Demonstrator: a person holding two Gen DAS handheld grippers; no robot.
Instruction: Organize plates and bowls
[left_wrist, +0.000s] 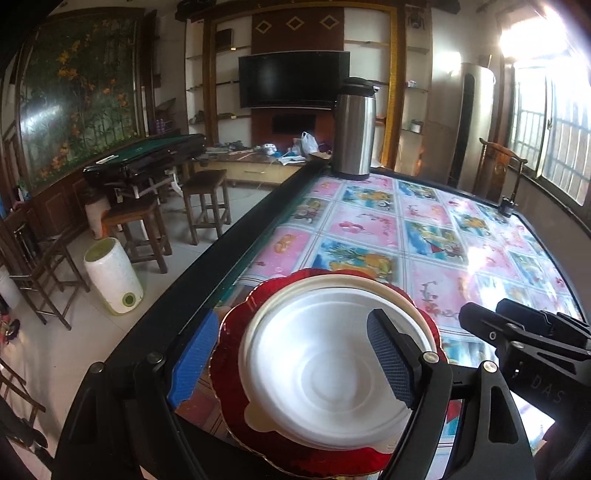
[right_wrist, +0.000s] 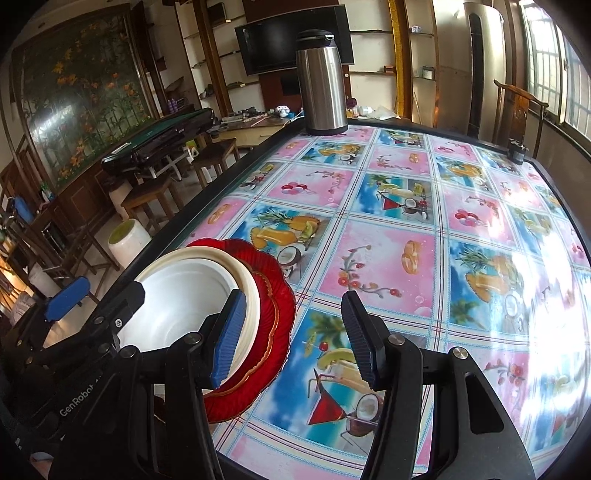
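Note:
A stack stands at the table's near left corner: a red scalloped plate (left_wrist: 236, 328) at the bottom, a cream bowl (left_wrist: 369, 282) on it, and a white bowl (left_wrist: 325, 373) nested inside. My left gripper (left_wrist: 291, 363) is open, its blue pads straddling the stack from above, one finger over the white bowl. In the right wrist view the red plate (right_wrist: 275, 314), cream bowl (right_wrist: 251, 295) and white bowl (right_wrist: 184, 306) sit at the left. My right gripper (right_wrist: 295, 339) is open and empty, just right of the stack above the tablecloth.
A steel thermos (right_wrist: 321, 85) stands at the table's far edge. The patterned tablecloth (right_wrist: 424, 221) covers the table, with a black rim. A small black object (right_wrist: 517, 149) sits at the far right corner. Stools and a white bin (left_wrist: 112, 280) stand on the floor left.

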